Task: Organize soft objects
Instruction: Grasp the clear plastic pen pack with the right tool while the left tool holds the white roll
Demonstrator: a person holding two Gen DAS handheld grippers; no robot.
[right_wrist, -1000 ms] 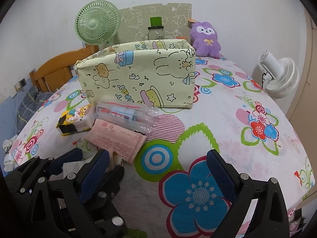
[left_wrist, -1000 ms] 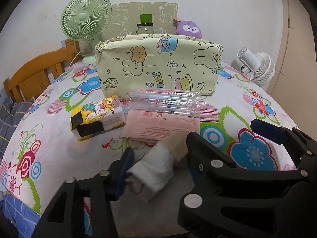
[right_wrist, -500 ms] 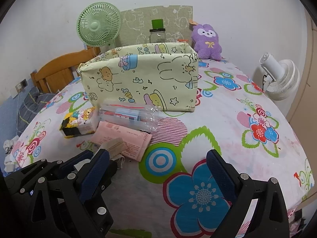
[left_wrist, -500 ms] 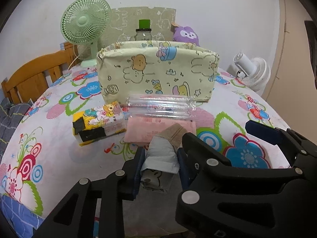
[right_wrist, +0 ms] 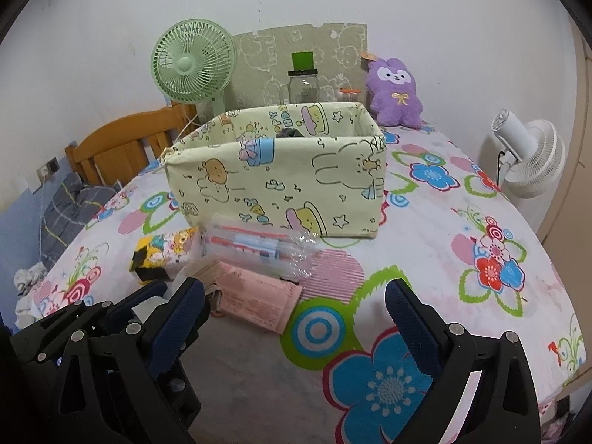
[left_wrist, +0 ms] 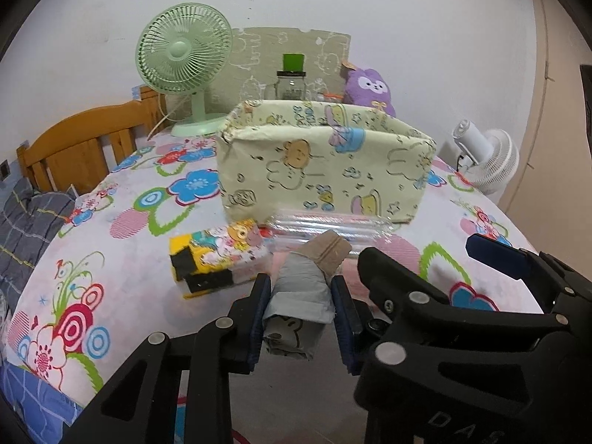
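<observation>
**Left tongs clamped on a rolled sock above the flowered tabletop**

The left tongs (left_wrist: 301, 305) are closed on a rolled pair of socks (left_wrist: 299, 292), grey with a tan cuff, both blue pads pressing its sides. The roll is held just above the tabletop (left_wrist: 122, 273), which wears a cloth printed with large coloured flowers. From the right wrist view the same bundle peeks out at the lower left, mostly hidden behind the tongs' black frames.

The right tongs (right_wrist: 296, 310) stand wide apart with nothing between their pads, hovering over the blue flower print at the near edge.

Ahead of both sits the fabric storage box (left_wrist: 325, 170), pale yellow with cartoon bears and rabbits, open at the top. A dark item lies inside it, too little in view to name. Just in front of the box lies a clear plastic packet (right_wrist: 259, 248) holding something pink and blue. A pink flat packet (right_wrist: 259, 299) lies nearer, partly under the clear one. To the left of these is a yellow cartoon-printed tissue pack (left_wrist: 218, 255).

Behind the box stand a green desk fan (left_wrist: 185, 59), a glass jar with a green lid (left_wrist: 292, 81) and a purple plush toy (right_wrist: 396, 92). A white fan (right_wrist: 532, 162) stands off the right edge.
</observation>
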